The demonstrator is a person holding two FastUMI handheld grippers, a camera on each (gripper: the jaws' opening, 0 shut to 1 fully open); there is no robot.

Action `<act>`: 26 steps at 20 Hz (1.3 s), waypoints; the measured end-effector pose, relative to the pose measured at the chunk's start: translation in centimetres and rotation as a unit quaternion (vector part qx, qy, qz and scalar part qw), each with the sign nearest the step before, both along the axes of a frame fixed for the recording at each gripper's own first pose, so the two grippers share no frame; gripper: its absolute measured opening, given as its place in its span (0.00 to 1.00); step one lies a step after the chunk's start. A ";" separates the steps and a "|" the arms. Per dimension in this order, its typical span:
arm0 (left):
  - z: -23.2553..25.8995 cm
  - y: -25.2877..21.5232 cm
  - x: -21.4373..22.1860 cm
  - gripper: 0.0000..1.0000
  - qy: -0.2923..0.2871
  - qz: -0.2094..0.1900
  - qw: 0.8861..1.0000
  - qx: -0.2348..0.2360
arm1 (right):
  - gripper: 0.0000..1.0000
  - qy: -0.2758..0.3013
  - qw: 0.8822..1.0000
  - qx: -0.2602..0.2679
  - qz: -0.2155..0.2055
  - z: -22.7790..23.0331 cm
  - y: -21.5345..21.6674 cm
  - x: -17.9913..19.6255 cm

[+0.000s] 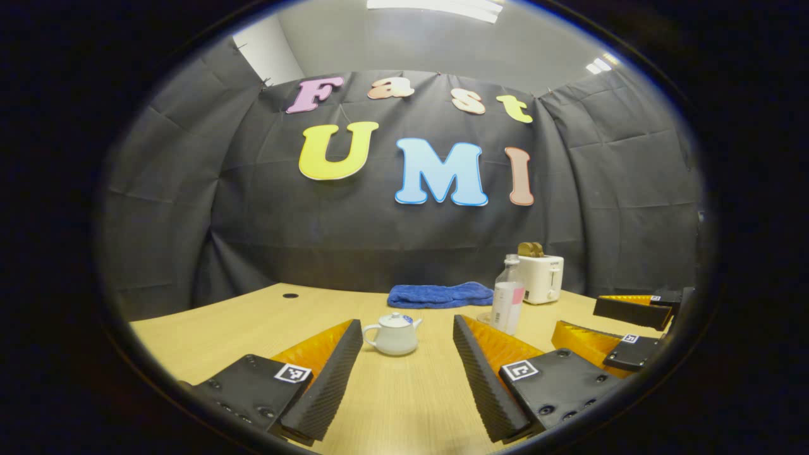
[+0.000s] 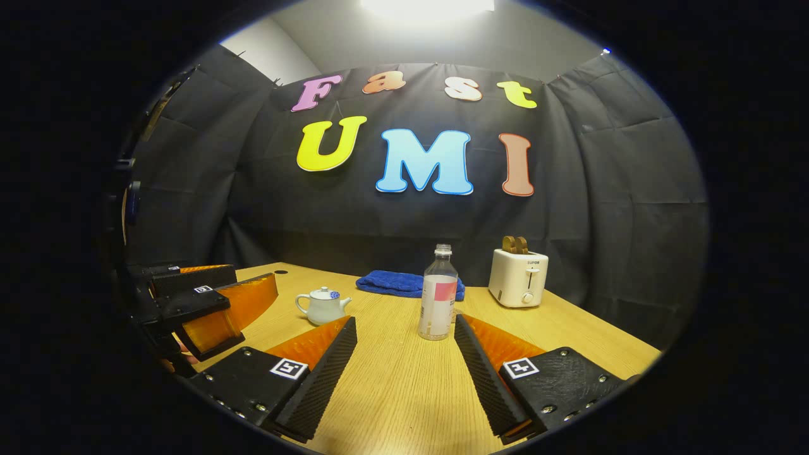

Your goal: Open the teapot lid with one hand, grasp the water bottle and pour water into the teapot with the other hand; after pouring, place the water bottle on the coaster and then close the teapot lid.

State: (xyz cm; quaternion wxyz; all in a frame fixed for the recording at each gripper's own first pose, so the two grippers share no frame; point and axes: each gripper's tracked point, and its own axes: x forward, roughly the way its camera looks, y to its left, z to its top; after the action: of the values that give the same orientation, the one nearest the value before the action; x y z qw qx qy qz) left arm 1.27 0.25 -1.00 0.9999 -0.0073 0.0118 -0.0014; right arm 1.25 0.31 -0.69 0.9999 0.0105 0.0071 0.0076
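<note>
Wood: 1 table, light brown, all the things sit on it.
Teapot: 1, white, small. Lid is on, w/ a blue spot on top. It stands on the table just past the left gripper, in line w/ the gap, not touching.
Bottle: 1, clear, pink & white label. Stands up straight near the middle of the table, just past the right gripper.
Left gripper: wide open, holds nothing.
Right gripper: wide open too, holds nothing.
Towel: 1, blue, lying flat at the back.
Toaster: 1, white, w/ 2 brown slices poking out.
Coaster: can't make one out for sure. In the left gripper view the bottle's bottom sits on sth. clear, too small to tell.
Cut off: the other gripper at each view's edge, only part seen.
</note>
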 end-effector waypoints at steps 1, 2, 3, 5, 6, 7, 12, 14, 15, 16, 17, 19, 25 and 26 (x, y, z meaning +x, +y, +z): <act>-0.1 0.0 0.3 0.96 0.003 -0.001 1.000 0.000 | 0.96 0.003 1.000 0.002 -0.001 -0.1 -0.2 0.2; -0.3 0.0 0.5 0.96 0.005 -0.001 1.000 -0.001 | 0.97 0.005 1.000 0.003 -0.003 -0.2 -0.3 0.5; -0.4 0.0 0.7 0.96 0.007 -0.002 1.000 -0.001 | 0.96 0.006 1.000 0.003 -0.005 -0.2 -0.4 0.7; -0.6 0.0 1.4 0.96 0.013 -0.004 1.000 -0.002 | 0.96 0.011 1.000 -0.002 -0.007 -0.4 -0.5 1.3; -0.8 0.0 1.7 0.96 0.015 -0.005 1.000 -0.003 | 0.97 0.013 1.000 -0.005 -0.007 -0.6 -0.6 1.7; -0.8 0.0 2.1 0.96 0.017 -0.006 1.000 -0.003 | 0.96 0.013 1.000 -0.008 -0.008 -0.7 -0.7 2.2; -1.8 0.5 4.6 0.96 0.029 -0.012 1.000 -0.001 | 0.97 0.028 1.000 0.004 -0.002 -1.5 -0.6 5.2; -2.1 0.8 5.9 0.96 0.034 -0.016 0.999 -0.008 | 0.96 0.030 1.000 0.004 -0.004 -1.4 -0.9 6.4; -2.4 1.0 6.4 0.96 0.036 -0.018 0.999 -0.012 | 0.96 0.028 1.000 0.001 -0.009 -1.2 -1.2 6.9; -2.5 1.1 7.0 0.96 0.038 -0.023 0.999 -0.018 | 0.97 0.027 1.000 -0.001 -0.013 -1.1 -1.5 7.4; -2.8 1.2 7.8 0.96 0.041 -0.025 0.999 -0.022 | 0.96 0.027 1.000 -0.001 -0.015 -1.0 -1.8 8.0; -2.8 1.4 9.2 0.96 0.044 -0.031 0.998 -0.023 | 0.96 0.032 0.999 0.004 -0.019 -0.9 -2.3 9.2; -2.1 2.1 13.5 0.96 0.038 -0.046 0.998 -0.008 | 0.96 0.052 0.998 0.031 -0.031 -1.0 -3.8 12.6; -2.0 1.9 14.2 0.96 0.038 -0.050 0.998 -0.003 | 0.96 0.058 0.997 0.035 -0.034 -1.2 -4.0 13.2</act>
State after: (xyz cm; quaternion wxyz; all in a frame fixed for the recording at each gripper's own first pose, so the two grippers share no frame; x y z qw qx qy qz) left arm 15.50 2.16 -3.04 0.9974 -0.0097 0.0496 -0.0511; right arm 14.44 -3.72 -1.87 0.9965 0.0464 0.0645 -0.0265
